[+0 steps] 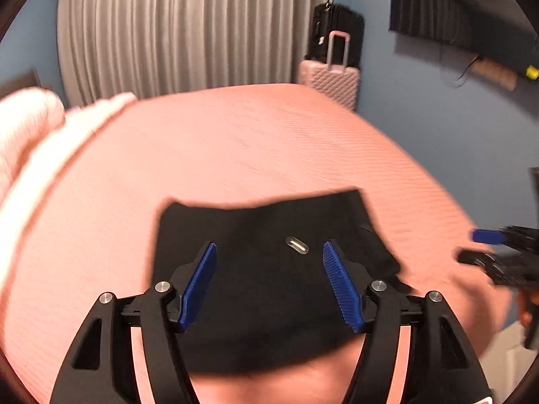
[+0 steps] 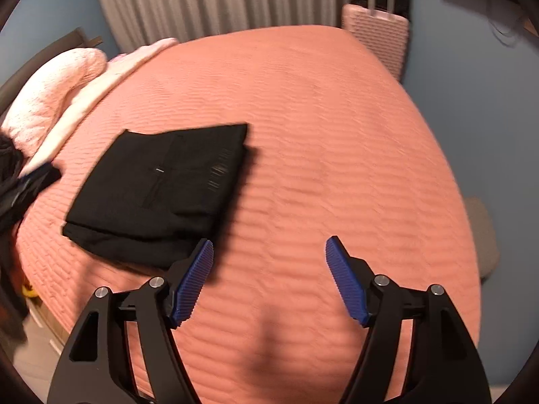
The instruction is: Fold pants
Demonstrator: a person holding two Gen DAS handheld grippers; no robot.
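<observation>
One pair of black pants, folded into a compact rectangle, lies flat on the salmon bedspread. In the right wrist view it sits left of centre; in the left wrist view it fills the lower middle of the frame, with one small silver oval tag visible on top.

Left gripper: two blue ribbed fingers spread wide apart, empty, seen over the pants; contact with the fabric cannot be told.

Right gripper: two blue fingers likewise wide apart, holding nothing, over bare bedspread at the lower centre; the pants lie just beside its left finger, toward the upper left. This gripper also shows, blurred, at the right edge of the left wrist view.

Background count: two suitcases at upper right, one pink and one black behind it; one grey curtain across the top; one fluffy pale pink pillow at the left edge.
</observation>
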